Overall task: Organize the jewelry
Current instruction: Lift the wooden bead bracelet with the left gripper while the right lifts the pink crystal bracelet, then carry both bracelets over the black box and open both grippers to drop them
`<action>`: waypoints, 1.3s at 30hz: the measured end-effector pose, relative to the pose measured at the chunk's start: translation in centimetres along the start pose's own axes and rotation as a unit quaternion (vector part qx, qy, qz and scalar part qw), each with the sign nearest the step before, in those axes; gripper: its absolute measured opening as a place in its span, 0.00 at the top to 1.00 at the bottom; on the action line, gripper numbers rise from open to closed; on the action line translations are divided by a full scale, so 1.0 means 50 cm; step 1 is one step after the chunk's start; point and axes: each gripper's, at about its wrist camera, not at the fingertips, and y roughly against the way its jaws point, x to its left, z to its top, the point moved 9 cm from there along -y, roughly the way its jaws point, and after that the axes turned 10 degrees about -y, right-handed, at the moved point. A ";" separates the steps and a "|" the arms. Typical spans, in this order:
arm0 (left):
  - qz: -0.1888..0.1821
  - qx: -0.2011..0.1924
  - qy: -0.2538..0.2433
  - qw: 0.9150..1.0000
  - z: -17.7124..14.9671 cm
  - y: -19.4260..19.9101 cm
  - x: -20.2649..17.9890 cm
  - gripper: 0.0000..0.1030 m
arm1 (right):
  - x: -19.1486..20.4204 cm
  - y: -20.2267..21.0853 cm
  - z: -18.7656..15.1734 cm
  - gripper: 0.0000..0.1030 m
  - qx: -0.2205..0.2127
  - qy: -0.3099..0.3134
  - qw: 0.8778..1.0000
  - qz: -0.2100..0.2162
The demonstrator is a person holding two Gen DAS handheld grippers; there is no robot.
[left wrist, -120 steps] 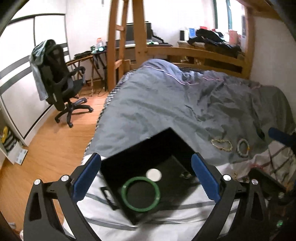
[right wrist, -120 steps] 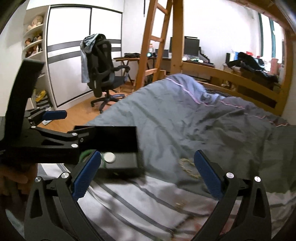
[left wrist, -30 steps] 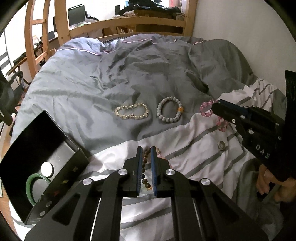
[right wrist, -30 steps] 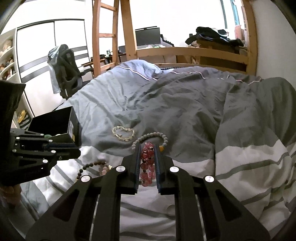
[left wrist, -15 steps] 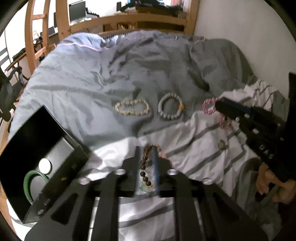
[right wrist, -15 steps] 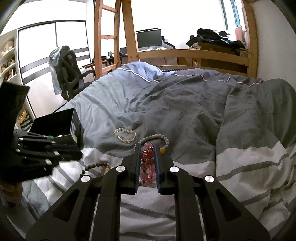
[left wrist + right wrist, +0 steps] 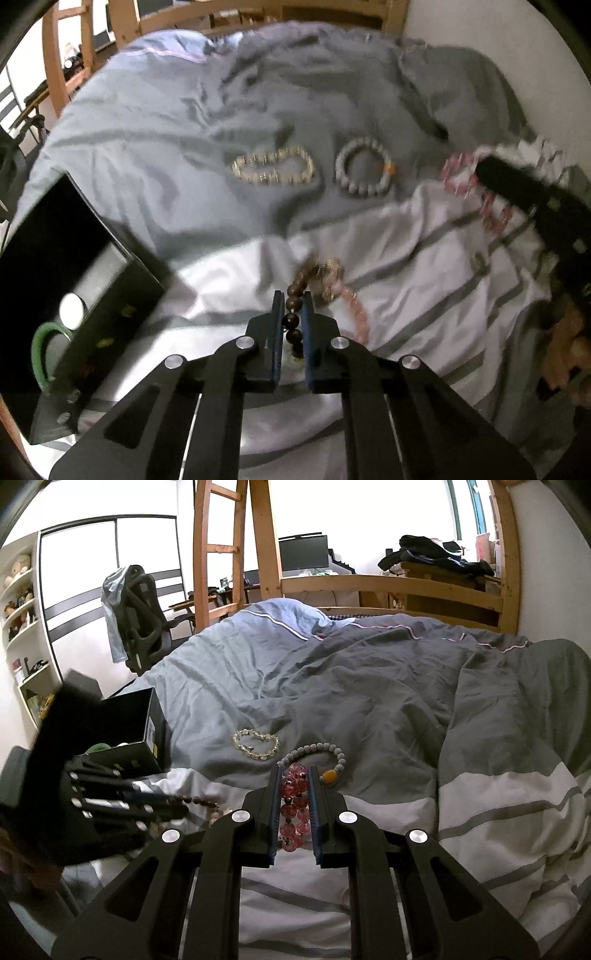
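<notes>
Your left hand-held gripper [image 7: 293, 314] is pinching the brown bead bracelet [image 7: 295, 291]; your right hand-held gripper [image 7: 294, 794] is clamping the red bead bracelet [image 7: 293, 805].

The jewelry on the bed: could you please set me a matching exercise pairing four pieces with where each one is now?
Things:
1. brown bracelet
2. red bracelet
3. green bangle
4. grey bracelet

Places:
A. in the black box
B. in the left tongs
C. loose on the duvet
D. in the right tongs

Pairs: 1-B, 2-D, 3-A, 4-C
</notes>
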 end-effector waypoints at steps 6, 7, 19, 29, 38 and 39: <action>-0.004 -0.044 -0.001 0.999 0.021 0.057 -0.002 0.92 | 0.004 0.008 0.005 0.86 -0.009 0.000 1.000 0.005; -0.004 -0.047 -0.001 0.999 0.023 0.063 -0.003 0.92 | 0.005 0.010 0.006 0.86 -0.010 0.000 1.000 0.006; -0.002 -0.082 0.028 0.996 0.040 0.131 0.035 0.92 | 0.033 0.036 0.018 0.86 -0.039 0.017 0.999 0.022; 0.008 -0.108 0.043 0.993 0.033 0.195 0.082 0.92 | 0.078 0.052 0.029 0.86 -0.050 0.027 0.997 0.045; 0.020 -0.124 0.067 0.990 0.020 0.236 0.135 0.92 | 0.121 0.056 0.057 0.86 -0.062 0.005 0.995 0.082; 0.020 -0.125 0.070 0.989 0.018 0.241 0.140 0.92 | 0.126 0.055 0.060 0.86 -0.061 0.003 0.994 0.087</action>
